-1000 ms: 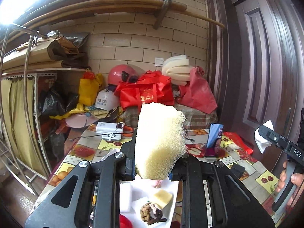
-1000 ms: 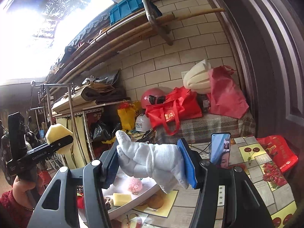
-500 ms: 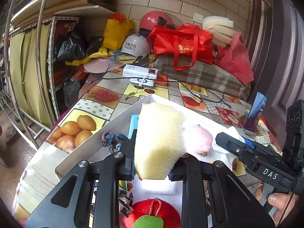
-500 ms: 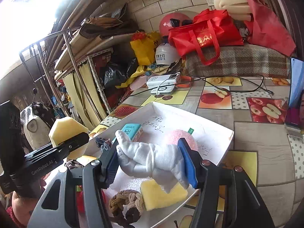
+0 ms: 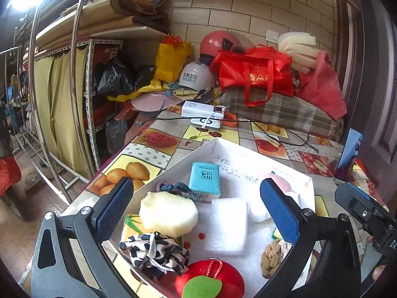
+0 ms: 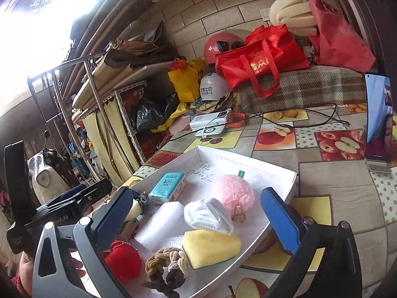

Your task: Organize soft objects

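Both my left tongs (image 5: 198, 203) and right tongs (image 6: 196, 208) have just sprung apart, empty, over the shallow white cardboard tray (image 6: 278, 171), where the pale yellow sponge block (image 5: 168, 213) and white folded mask (image 6: 208, 214) lie; withdrawing low could snag them.

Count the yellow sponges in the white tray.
2. A pale sponge lies at the tray's left edge, behind the spotted scrunchie; a wedge sponge sits near the front, beside the brown hair tie. Others may be buried.
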### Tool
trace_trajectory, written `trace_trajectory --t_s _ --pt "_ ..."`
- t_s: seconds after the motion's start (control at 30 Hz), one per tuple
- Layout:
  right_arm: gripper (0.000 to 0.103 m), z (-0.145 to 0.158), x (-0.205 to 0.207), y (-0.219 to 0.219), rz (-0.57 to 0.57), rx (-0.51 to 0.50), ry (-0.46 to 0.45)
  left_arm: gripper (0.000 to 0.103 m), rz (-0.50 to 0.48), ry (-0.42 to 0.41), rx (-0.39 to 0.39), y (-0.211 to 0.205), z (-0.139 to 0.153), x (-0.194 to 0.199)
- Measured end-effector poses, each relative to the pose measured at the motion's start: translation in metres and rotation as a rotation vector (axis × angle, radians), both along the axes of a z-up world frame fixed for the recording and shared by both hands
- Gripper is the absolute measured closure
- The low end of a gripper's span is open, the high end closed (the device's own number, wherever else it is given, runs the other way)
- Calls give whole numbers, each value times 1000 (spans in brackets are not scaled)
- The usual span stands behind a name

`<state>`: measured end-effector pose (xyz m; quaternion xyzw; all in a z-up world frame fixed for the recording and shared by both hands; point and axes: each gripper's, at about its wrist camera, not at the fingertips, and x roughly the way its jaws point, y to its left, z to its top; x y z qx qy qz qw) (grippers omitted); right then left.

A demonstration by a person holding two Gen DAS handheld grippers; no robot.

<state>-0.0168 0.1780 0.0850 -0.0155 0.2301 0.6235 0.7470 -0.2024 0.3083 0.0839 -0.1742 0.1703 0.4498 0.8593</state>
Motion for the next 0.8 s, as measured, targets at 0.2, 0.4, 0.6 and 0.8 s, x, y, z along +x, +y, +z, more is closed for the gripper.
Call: trace_trajectory --t_s 0.2,0.4,0.6,0.8 --pt "0 30 -11 -53 -130 66 -171 0 -38 2 123 -55 30 20" --pt "0 48 7 -103 -329 76 -183 0 -144 13 178 -105 48 42" --pt "0 54 33 -155 -438 138 -123 0 -177 37 159 -132 58 63" --pt "0 58 44 -207 -524 188 -148 0 -166 75 215 -169 61 70"
